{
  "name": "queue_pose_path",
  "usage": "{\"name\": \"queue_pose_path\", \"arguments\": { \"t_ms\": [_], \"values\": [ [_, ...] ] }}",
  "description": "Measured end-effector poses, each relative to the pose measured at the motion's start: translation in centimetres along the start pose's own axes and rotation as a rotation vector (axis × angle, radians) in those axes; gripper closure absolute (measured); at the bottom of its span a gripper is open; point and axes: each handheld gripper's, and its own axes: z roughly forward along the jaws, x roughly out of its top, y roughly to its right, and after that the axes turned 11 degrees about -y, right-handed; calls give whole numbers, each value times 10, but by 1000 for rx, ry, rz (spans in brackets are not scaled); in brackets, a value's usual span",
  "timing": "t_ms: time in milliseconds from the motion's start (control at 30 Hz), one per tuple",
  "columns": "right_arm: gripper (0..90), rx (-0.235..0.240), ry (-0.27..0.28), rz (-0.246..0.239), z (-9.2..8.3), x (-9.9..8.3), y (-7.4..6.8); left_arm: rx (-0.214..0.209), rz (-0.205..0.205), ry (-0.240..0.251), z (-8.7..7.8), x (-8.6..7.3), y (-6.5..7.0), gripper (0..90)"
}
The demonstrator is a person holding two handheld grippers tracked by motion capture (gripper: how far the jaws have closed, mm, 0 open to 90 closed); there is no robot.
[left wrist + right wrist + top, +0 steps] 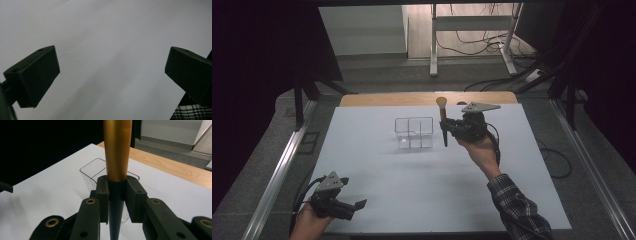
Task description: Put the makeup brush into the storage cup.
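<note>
A: Where is the brush (443,121)?
B: Upright in the right gripper (448,128), whose jaws are clamped on the handle; bristles up, pointed end down, just right of the clear organizer (414,133) and above the table.
A: And the left gripper (353,206)?
B: Jaws apart, empty, well nearer the person than the organizer. The right is nearer.

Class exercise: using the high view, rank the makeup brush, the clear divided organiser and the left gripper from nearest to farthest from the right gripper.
1. Makeup brush: clamped upright in the right gripper, bristles up.
2. Clear divided organiser: just to its left on the white table, apart from the brush.
3. Left gripper: far off at the table's near left corner.
</note>
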Motion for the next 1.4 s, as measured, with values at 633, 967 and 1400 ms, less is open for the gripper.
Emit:
{"name": "queue_pose_path", "arguments": {
  "t_ms": [633,967,1400],
  "values": [
    [736,-7,13,0,13,14,6,8,-29,-5,-2,-6,-5,2],
    [736,-5,26,-6,18,23,6,10,-36,-9,-3,-9,-6,2],
    [736,-10,34,4,28,30,10,7,-38,-13,-3,-9,-6,2]
  ]
}}
